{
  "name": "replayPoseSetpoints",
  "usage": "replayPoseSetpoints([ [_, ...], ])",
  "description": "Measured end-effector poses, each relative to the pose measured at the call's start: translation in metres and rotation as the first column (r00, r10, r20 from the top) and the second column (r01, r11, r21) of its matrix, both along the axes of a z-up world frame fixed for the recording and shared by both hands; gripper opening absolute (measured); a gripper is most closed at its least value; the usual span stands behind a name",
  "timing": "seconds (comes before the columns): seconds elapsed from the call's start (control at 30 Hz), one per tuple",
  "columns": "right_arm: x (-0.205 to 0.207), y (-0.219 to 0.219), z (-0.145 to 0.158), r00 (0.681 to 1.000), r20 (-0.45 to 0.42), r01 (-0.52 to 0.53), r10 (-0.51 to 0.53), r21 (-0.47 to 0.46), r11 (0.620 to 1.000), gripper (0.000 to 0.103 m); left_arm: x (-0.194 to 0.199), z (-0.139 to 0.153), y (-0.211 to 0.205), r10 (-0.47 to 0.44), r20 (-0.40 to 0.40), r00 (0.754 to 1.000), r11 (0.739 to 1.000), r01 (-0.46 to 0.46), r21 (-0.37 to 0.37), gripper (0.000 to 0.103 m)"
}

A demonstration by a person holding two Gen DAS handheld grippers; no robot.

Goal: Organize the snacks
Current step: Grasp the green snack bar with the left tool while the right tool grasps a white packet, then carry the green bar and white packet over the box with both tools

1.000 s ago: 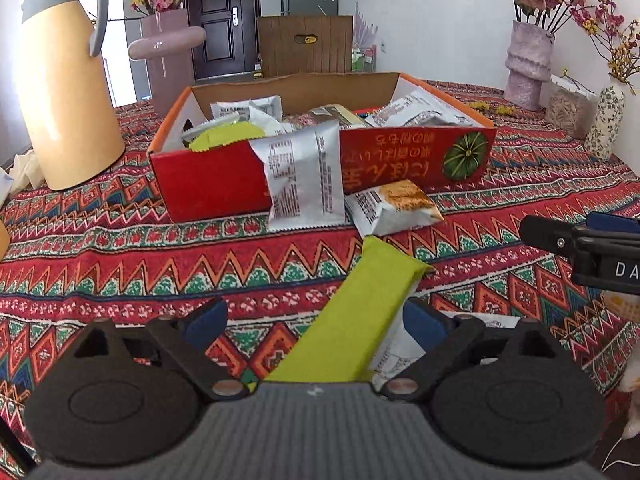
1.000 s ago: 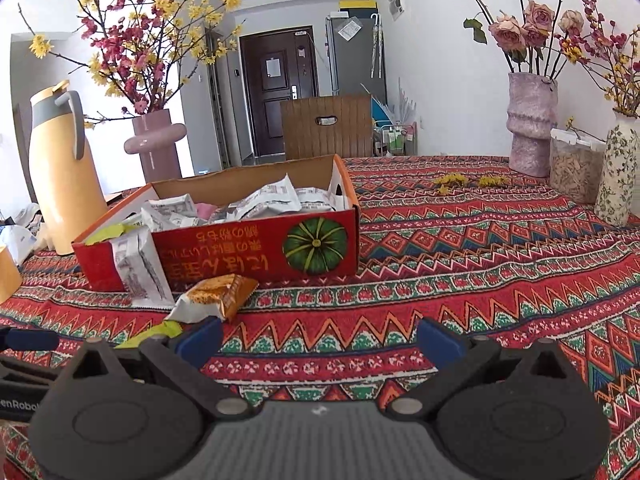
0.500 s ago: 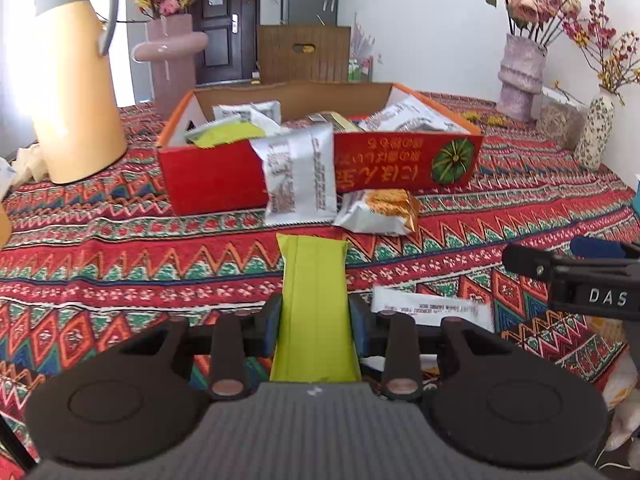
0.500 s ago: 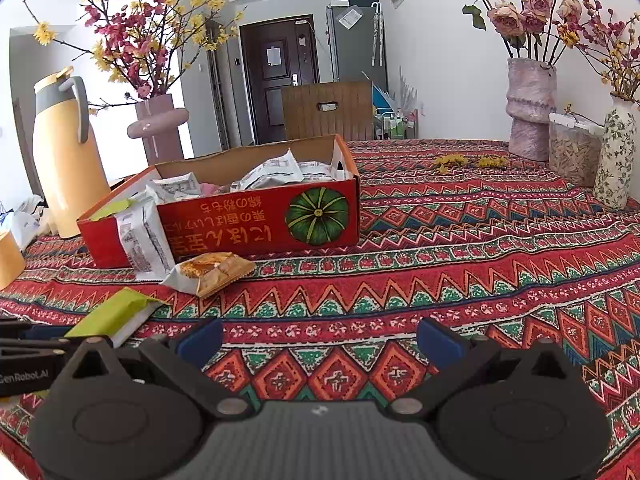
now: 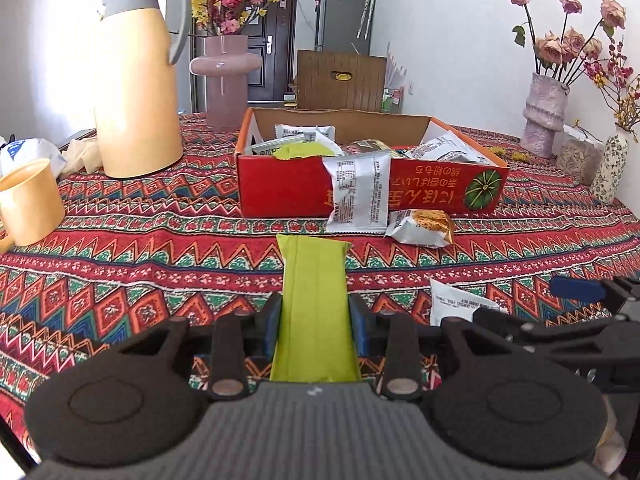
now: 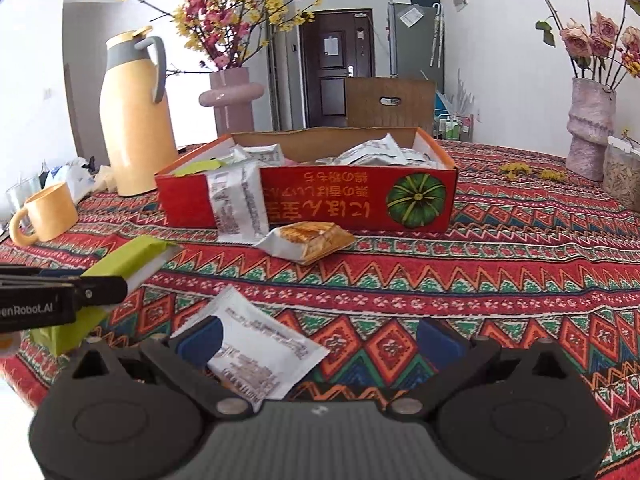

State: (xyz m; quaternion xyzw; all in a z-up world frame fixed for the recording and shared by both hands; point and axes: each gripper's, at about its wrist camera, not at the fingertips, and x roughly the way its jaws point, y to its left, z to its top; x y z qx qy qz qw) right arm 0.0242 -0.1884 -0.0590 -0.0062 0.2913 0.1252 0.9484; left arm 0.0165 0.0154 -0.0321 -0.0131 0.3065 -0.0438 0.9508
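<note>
At the bottom centre of the left wrist view, the left gripper (image 5: 315, 316) has its blue-padded fingers pressed against both long sides of a lime-green snack packet (image 5: 314, 300), which points straight up the frame toward the box. In the right wrist view the same green packet shows at the left edge, lifted off the patterned tablecloth (image 6: 480, 280). The right gripper (image 6: 318, 338) sits at the bottom of its own view with its fingers spread wide; a white printed packet (image 6: 256, 344) lies on the cloth between them, nearer the left finger, and whether that finger touches it is hard to tell.

Further up, in mid-frame, an orange-and-white snack packet (image 6: 308, 242) lies on the cloth just in front of the red cardboard box (image 6: 344, 204). A silver packet (image 6: 240, 204) leans upright against the box's front wall, left of centre. The box stands open and holds several more white and silver packets, with another lime-green one in its left end.

At the left of the frame, a yellow mug (image 6: 48, 212) stands on the cloth, and behind it a tall yellow thermos jug (image 6: 134, 120). A pink vase (image 6: 232, 96) with blossom branches stands behind the box, and another vase with dried roses (image 6: 590, 120) is at the upper right
</note>
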Motion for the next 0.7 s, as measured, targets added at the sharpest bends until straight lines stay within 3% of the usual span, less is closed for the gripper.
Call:
replayPoseSetpoints([
  [0.13,-0.005,0.015,-0.006,0.999,-0.007,-0.054,0.053,-0.049,0.997,0.103,-0.006,-0.002,0.005,0.0,0.002,1.0,1.0,0.0,-0.008,0.035],
  [0.3,0.007,0.023,-0.012,0.999,-0.02,-0.031,0.029,-0.118,0.992,0.103,-0.008,-0.003,0.009,-0.003,0.004,1.0,1.0,0.003,-0.016,0.035],
  [0.47,0.021,0.022,-0.013,1.0,-0.031,-0.01,0.007,-0.102,0.995,0.101,-0.006,-0.005,0.011,-0.002,-0.003,1.0,1.0,0.002,-0.023,0.035],
  [0.57,0.019,0.021,-0.013,0.999,-0.03,-0.042,0.041,-0.061,0.997,0.082,-0.006,-0.006,0.012,0.0,-0.005,1.0,1.0,0.0,-0.026,0.035],
  [0.63,0.015,0.023,-0.011,0.997,-0.021,-0.071,0.07,-0.052,0.996,0.054,-0.004,-0.006,0.012,0.001,-0.007,1.0,1.0,-0.001,-0.028,0.035],
  [0.67,0.014,0.023,-0.01,0.996,-0.017,-0.083,0.082,-0.049,0.995,0.045,-0.004,-0.006,0.012,0.0,-0.008,1.0,1.0,0.0,-0.028,0.035],
  [0.7,0.012,0.024,-0.01,0.996,-0.016,-0.087,0.086,-0.05,0.995,0.042,-0.003,-0.006,0.011,-0.001,-0.008,1.0,1.0,0.001,-0.025,0.035],
])
